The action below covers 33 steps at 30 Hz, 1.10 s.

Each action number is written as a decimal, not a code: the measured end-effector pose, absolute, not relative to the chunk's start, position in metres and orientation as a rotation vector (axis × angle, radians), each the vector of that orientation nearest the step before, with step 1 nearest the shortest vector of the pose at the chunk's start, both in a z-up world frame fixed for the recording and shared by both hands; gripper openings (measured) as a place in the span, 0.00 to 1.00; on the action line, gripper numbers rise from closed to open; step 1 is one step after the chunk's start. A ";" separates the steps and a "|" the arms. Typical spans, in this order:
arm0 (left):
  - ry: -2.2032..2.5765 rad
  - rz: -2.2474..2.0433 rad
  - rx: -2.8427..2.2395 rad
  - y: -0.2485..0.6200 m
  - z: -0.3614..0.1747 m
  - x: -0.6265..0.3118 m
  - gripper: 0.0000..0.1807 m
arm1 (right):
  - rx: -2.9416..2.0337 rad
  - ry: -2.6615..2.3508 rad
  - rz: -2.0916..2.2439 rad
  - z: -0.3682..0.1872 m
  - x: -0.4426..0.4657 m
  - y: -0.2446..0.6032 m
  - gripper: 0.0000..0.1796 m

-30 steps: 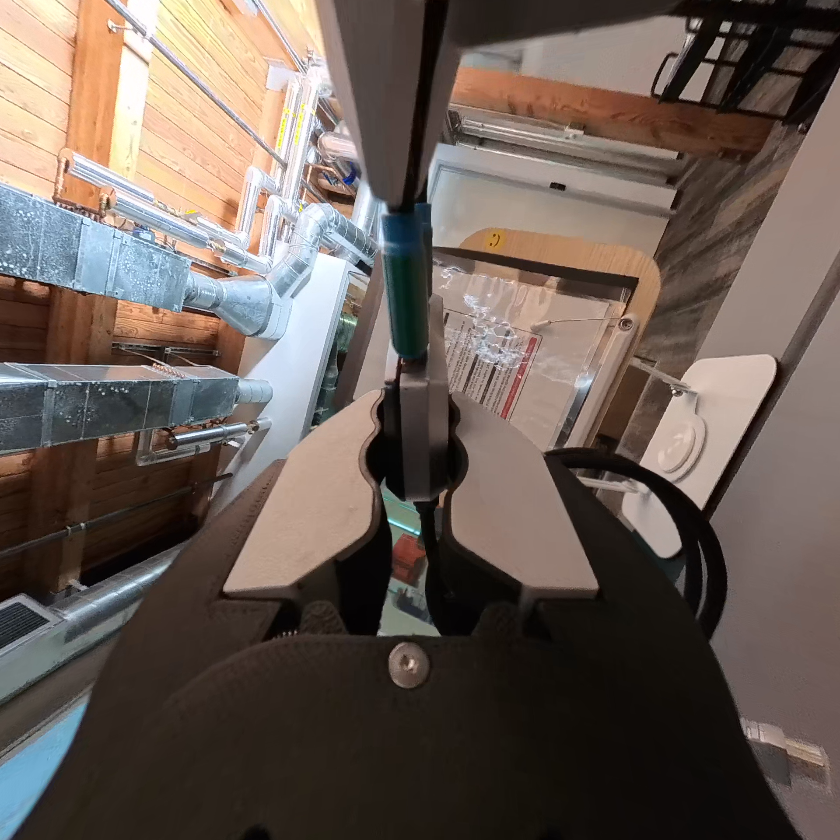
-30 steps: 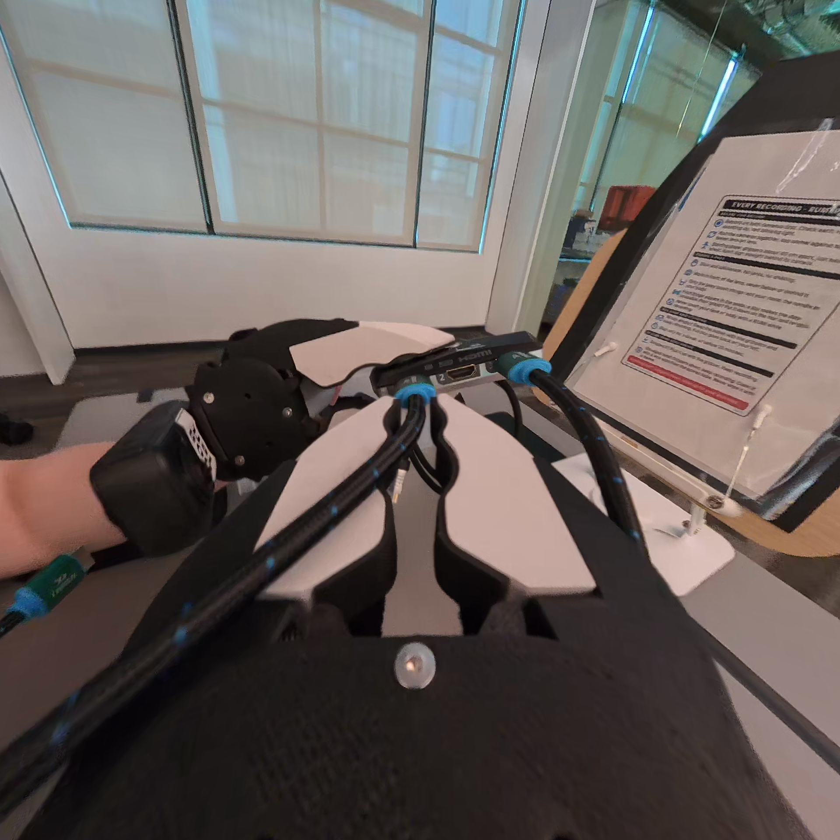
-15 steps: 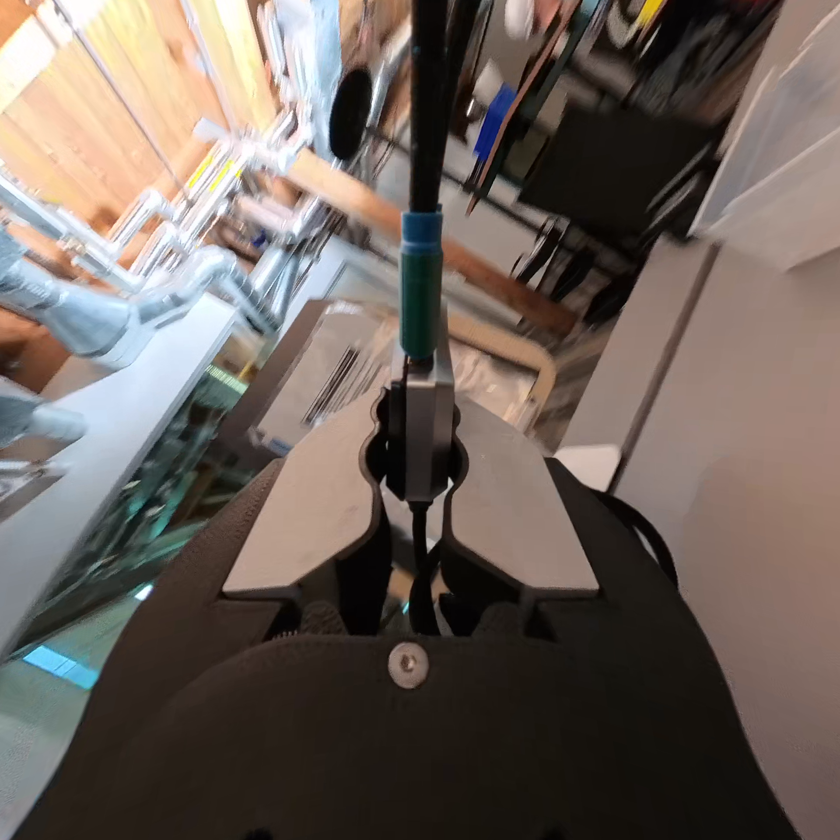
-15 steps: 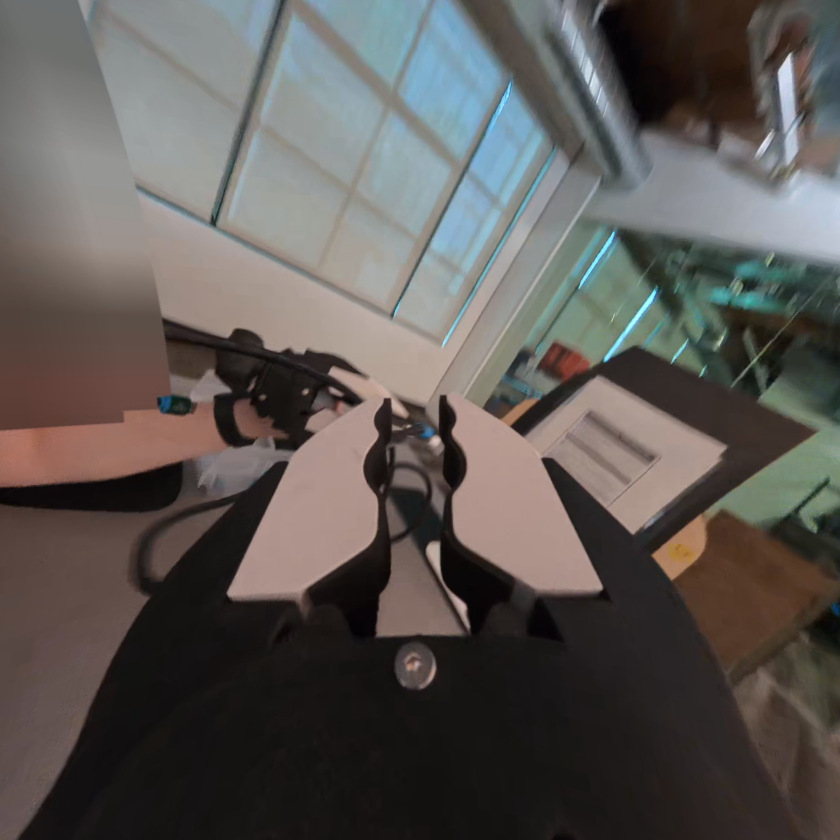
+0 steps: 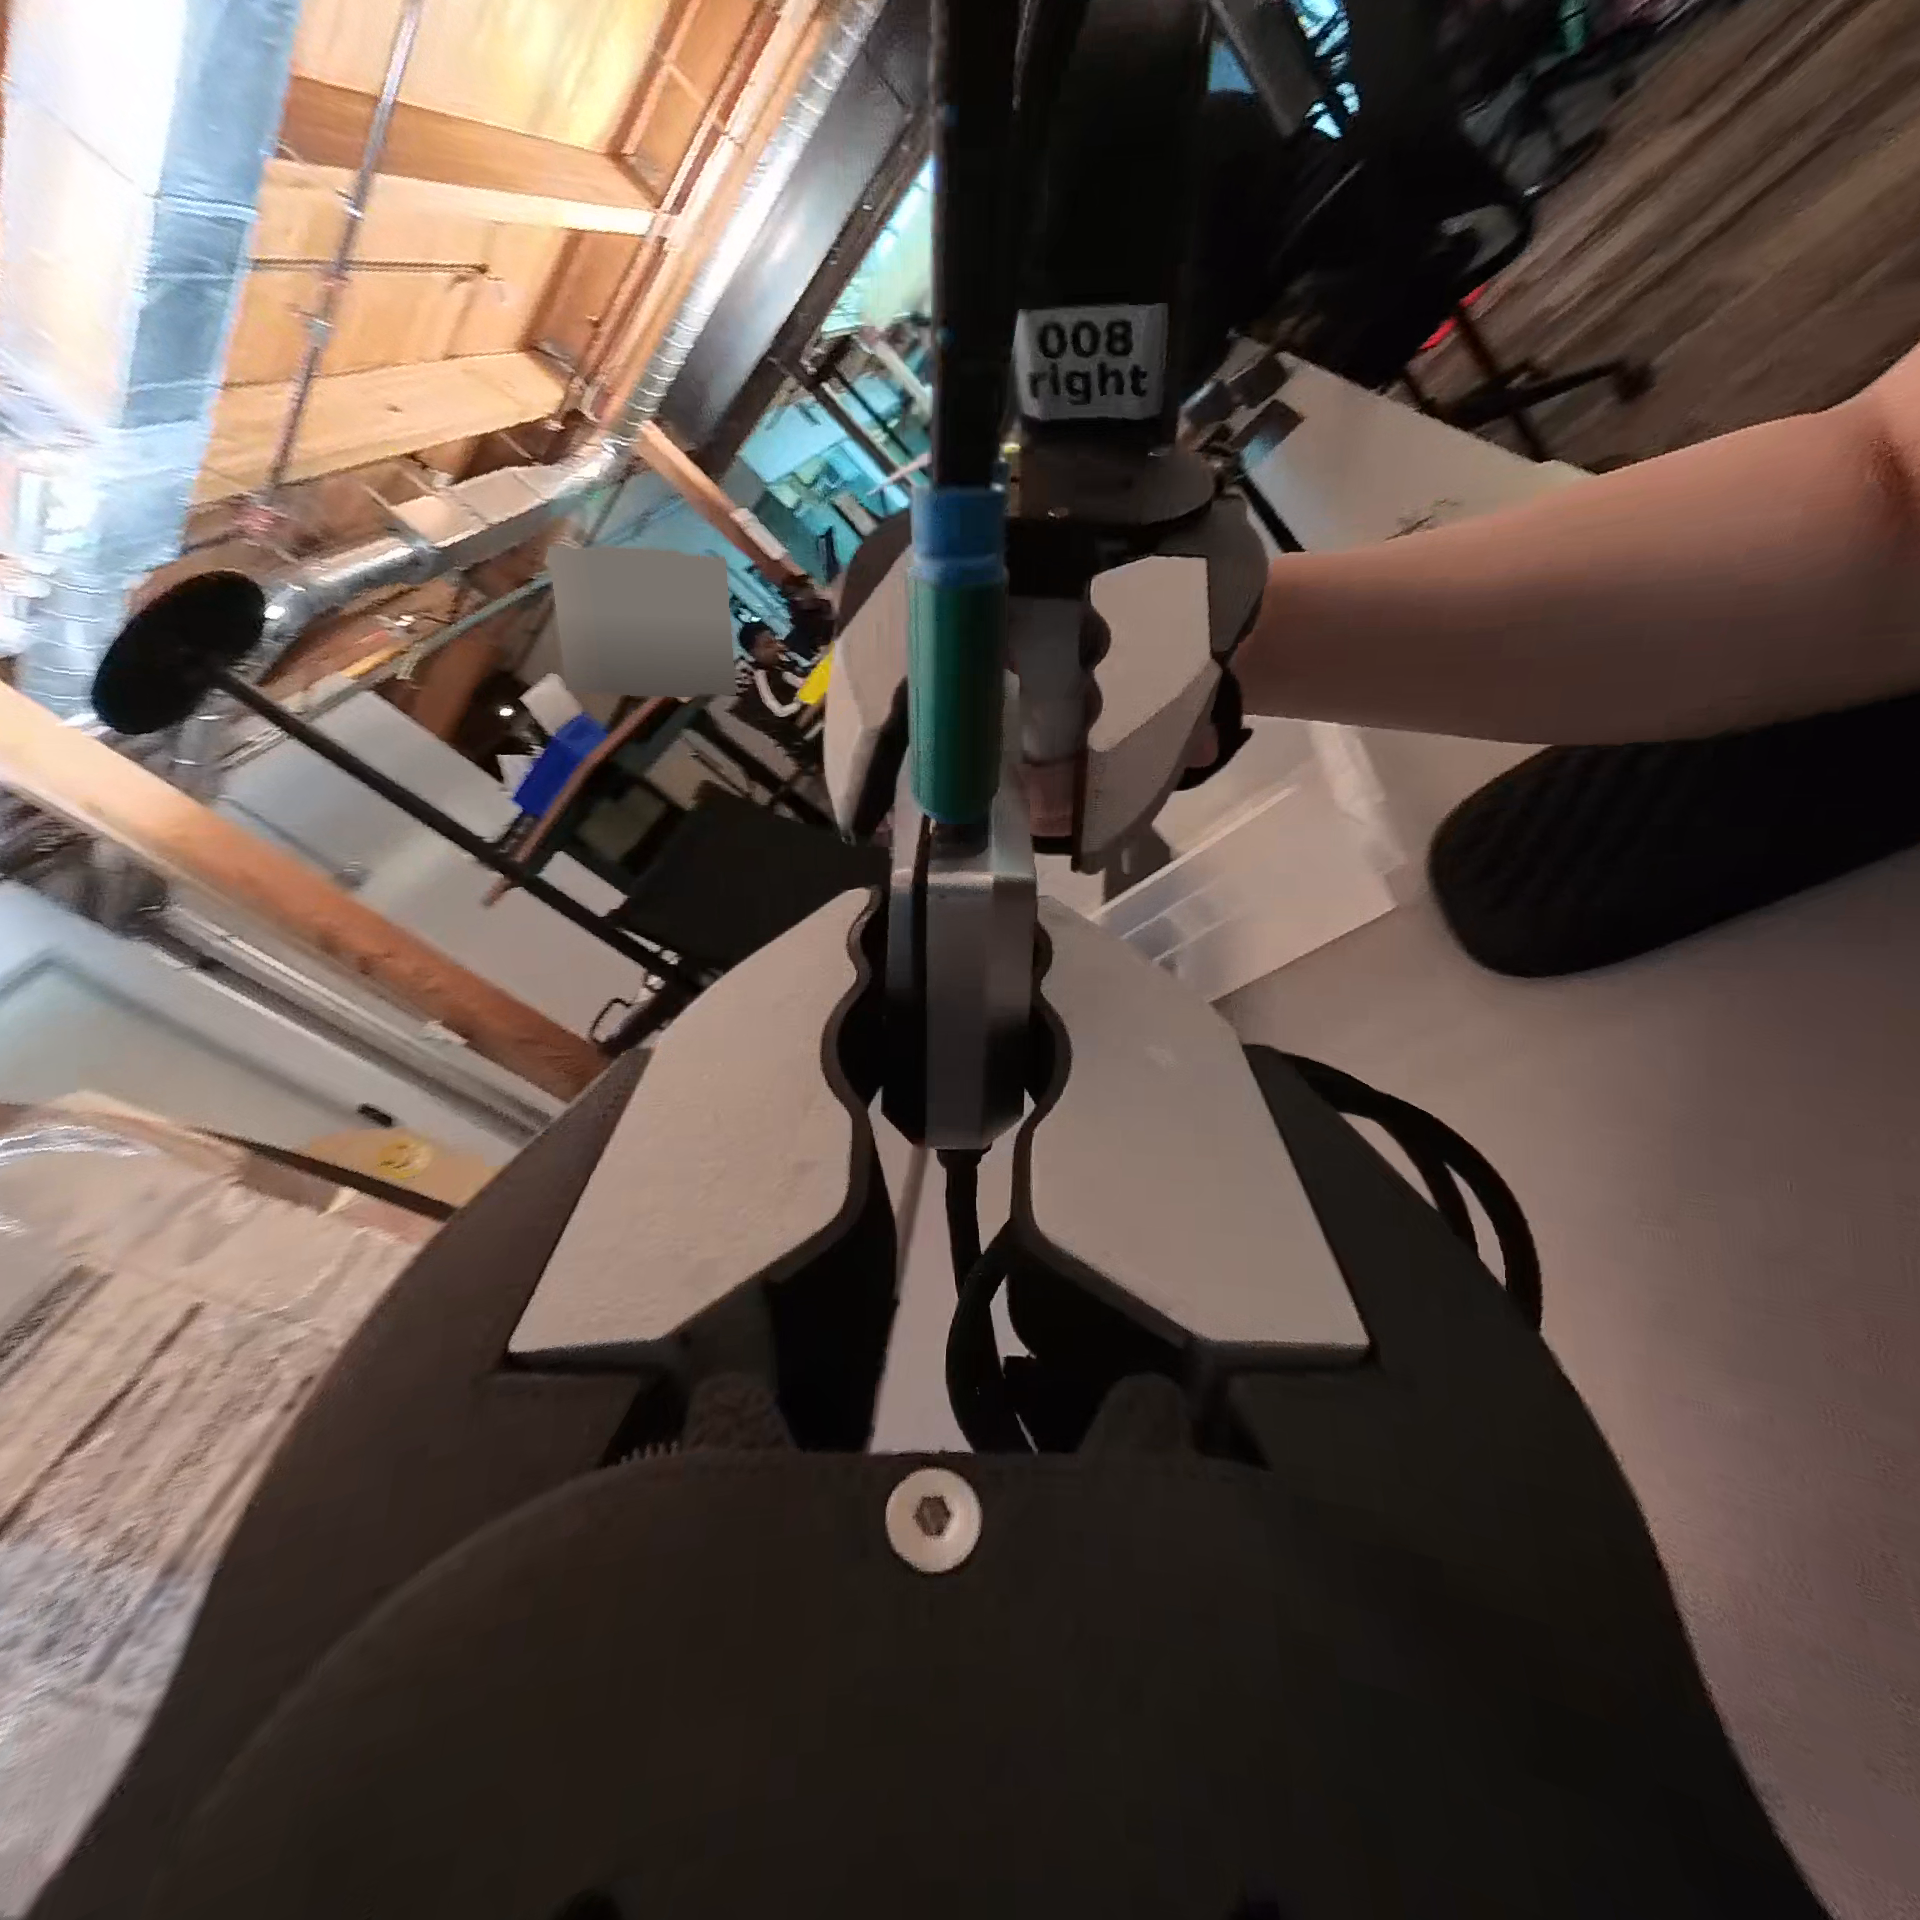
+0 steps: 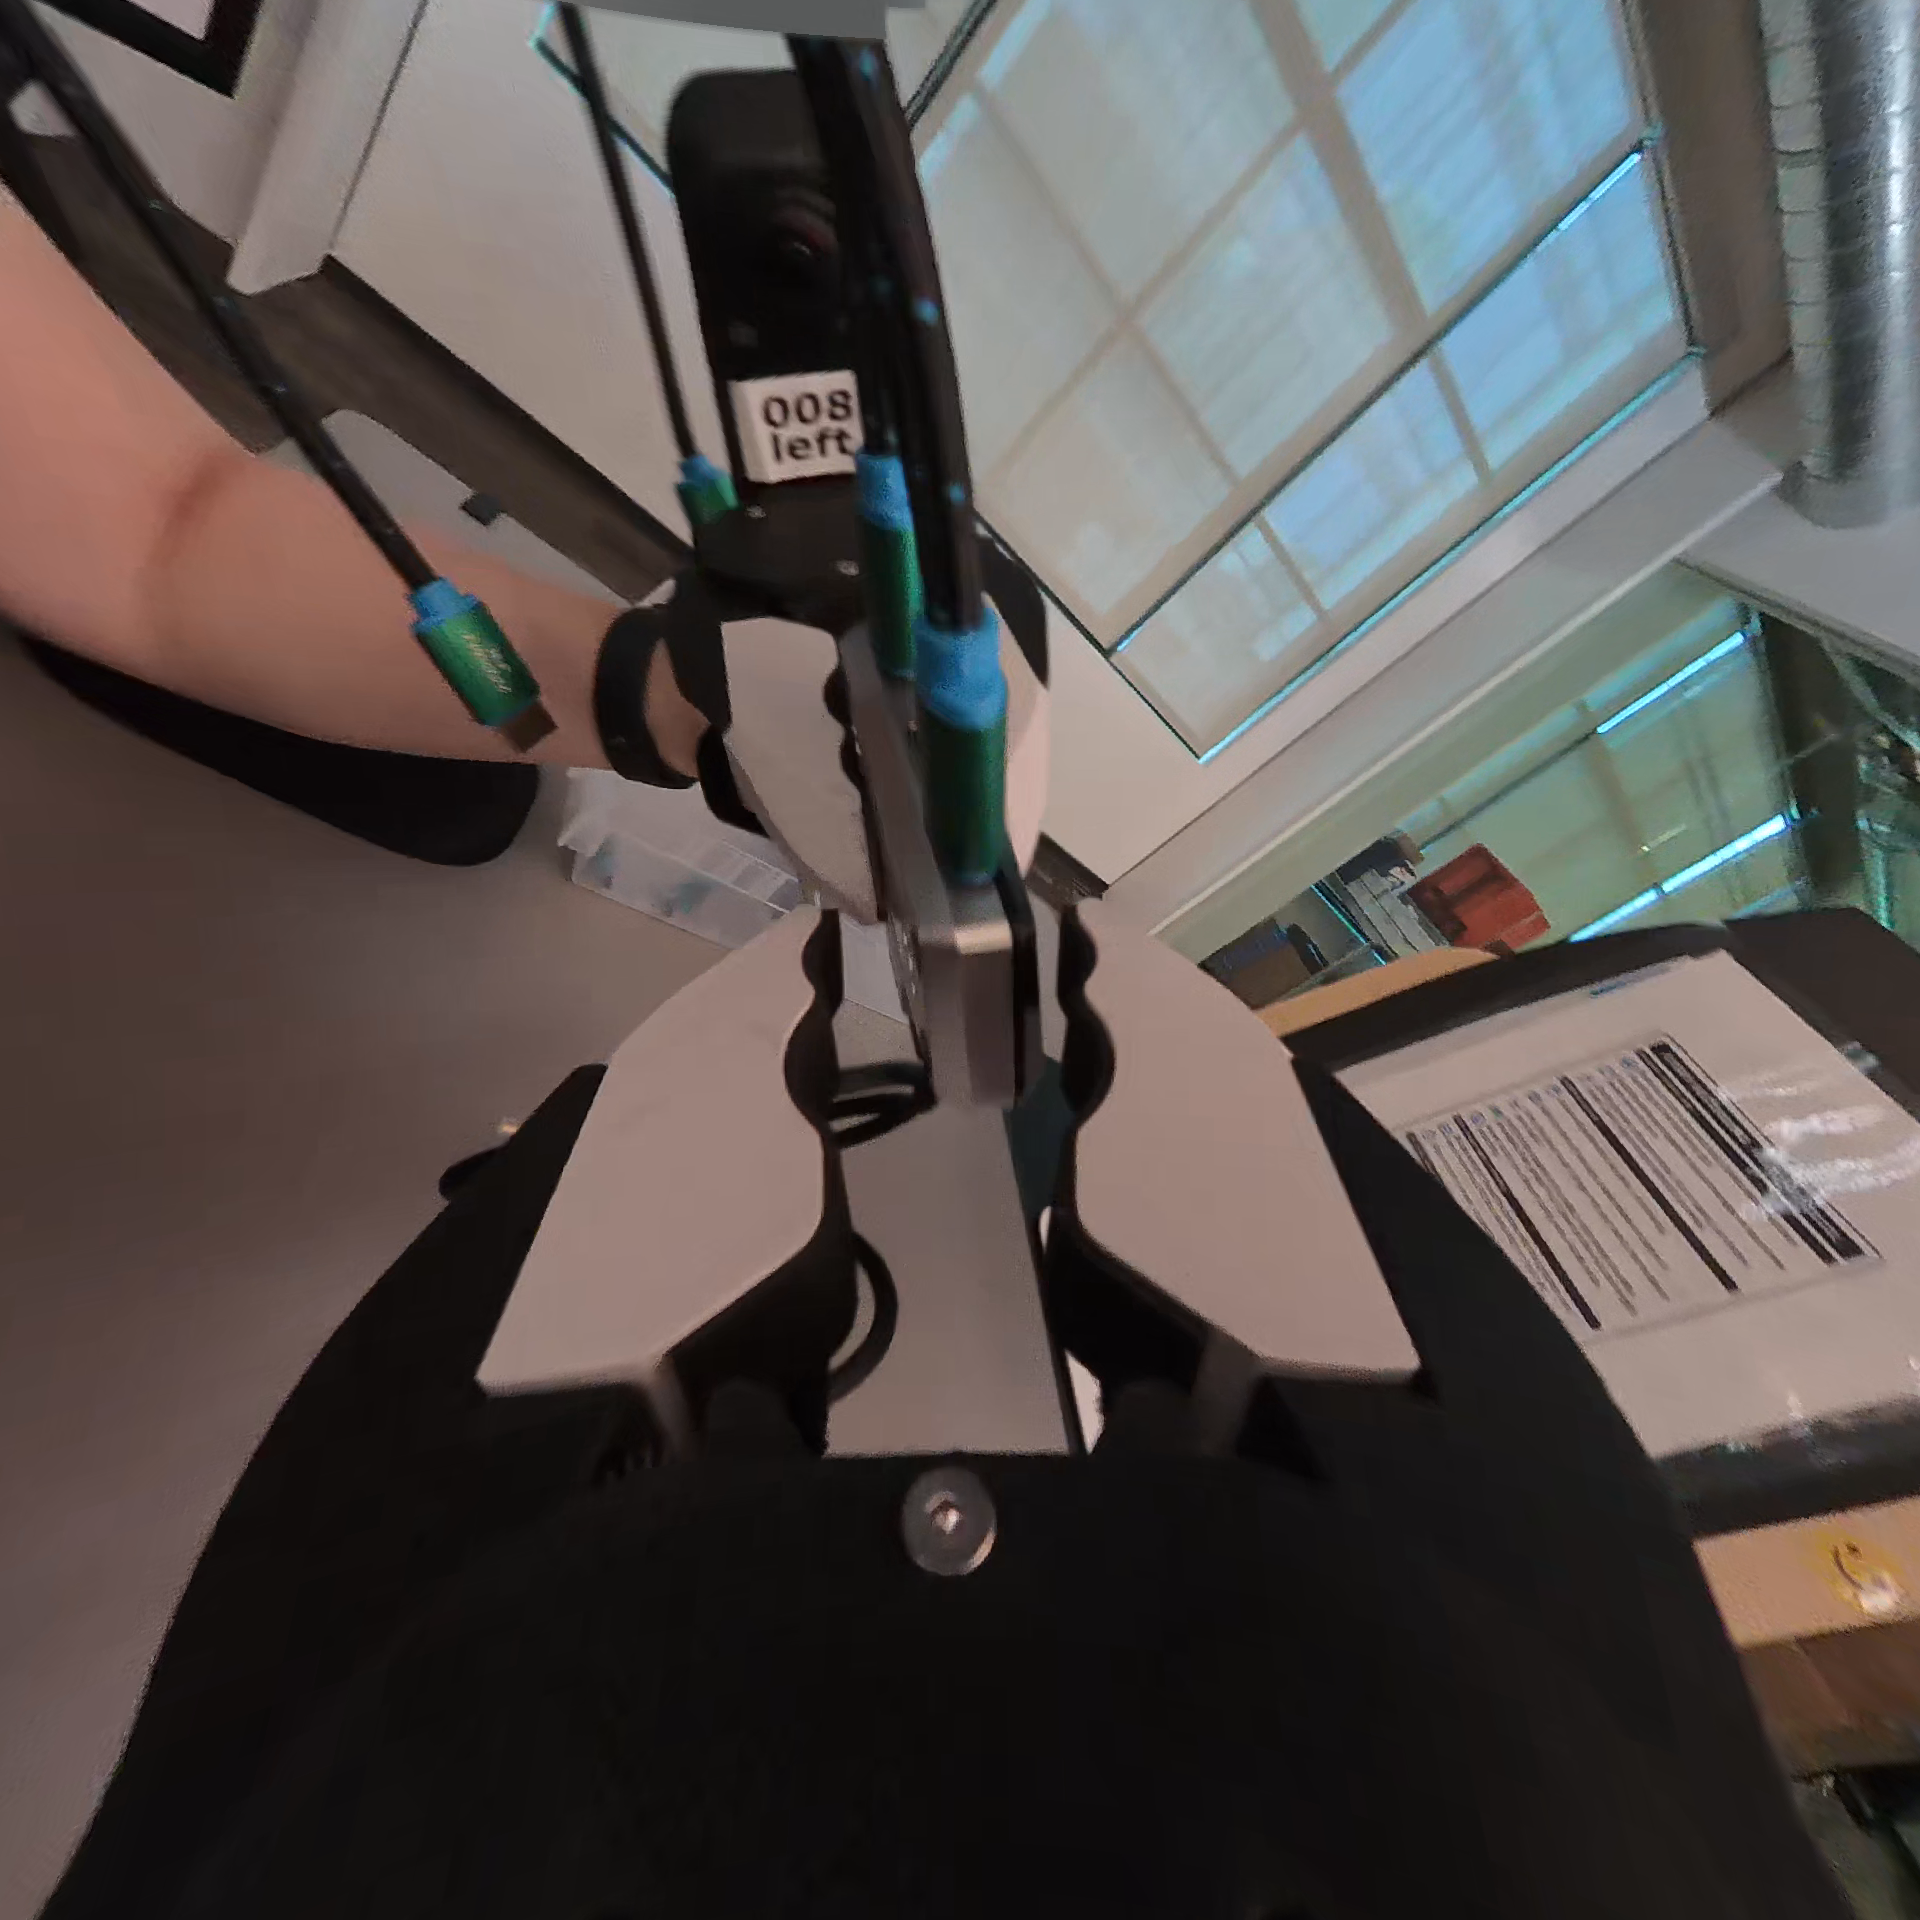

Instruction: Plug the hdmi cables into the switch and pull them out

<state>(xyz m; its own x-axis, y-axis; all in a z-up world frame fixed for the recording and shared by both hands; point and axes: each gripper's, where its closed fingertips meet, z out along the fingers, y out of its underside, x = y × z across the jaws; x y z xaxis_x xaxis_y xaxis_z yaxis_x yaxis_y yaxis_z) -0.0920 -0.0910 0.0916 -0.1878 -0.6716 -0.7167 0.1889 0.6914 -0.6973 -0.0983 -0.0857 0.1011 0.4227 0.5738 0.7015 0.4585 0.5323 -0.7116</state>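
Note:
My left gripper [image 5: 956, 997] is shut on the grey metal switch [image 5: 961, 997], held edge-on and lifted off the table. A green HDMI plug with a blue collar [image 5: 951, 707] sits in the switch's far end. My right gripper [image 6: 945, 987] is open, with the near end of the switch [image 6: 966, 1018] between its fingertips and a gap on the left side. In the right wrist view, two green plugs [image 6: 966, 748] are in the switch. A loose green plug [image 6: 483, 665] hangs free on its black braided cable. The left gripper [image 6: 883, 790] faces the right one.
A stand with a laminated printed sheet [image 6: 1621, 1174] is at the right. A clear plastic box [image 5: 1247, 914] lies on the grey table [image 5: 1558, 1247]. A person's forearm [image 5: 1558, 603] reaches in behind the right gripper [image 5: 977, 831]. Black cable loops lie under the grippers.
The right gripper left the cable plug, pulled back, then swung round to face the left gripper with the switch end between its fingers. The left gripper kept the switch and turned it.

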 end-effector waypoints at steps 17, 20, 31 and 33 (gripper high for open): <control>1.728 -0.875 -0.590 -0.078 0.056 -0.078 0.12 | -1.227 -1.290 -0.015 0.082 -0.100 -0.080 0.12; 1.732 -0.929 -0.603 -0.082 0.058 -0.080 0.12 | -1.248 -1.277 -0.020 0.080 -0.098 -0.076 0.13; 1.581 -0.879 -0.745 -0.053 0.070 -0.077 0.16 | -1.302 -1.216 -0.162 0.091 -0.079 -0.070 0.12; 1.527 -0.887 -0.851 -0.035 0.066 -0.074 0.16 | -1.301 -1.143 -0.173 0.103 -0.064 -0.070 0.12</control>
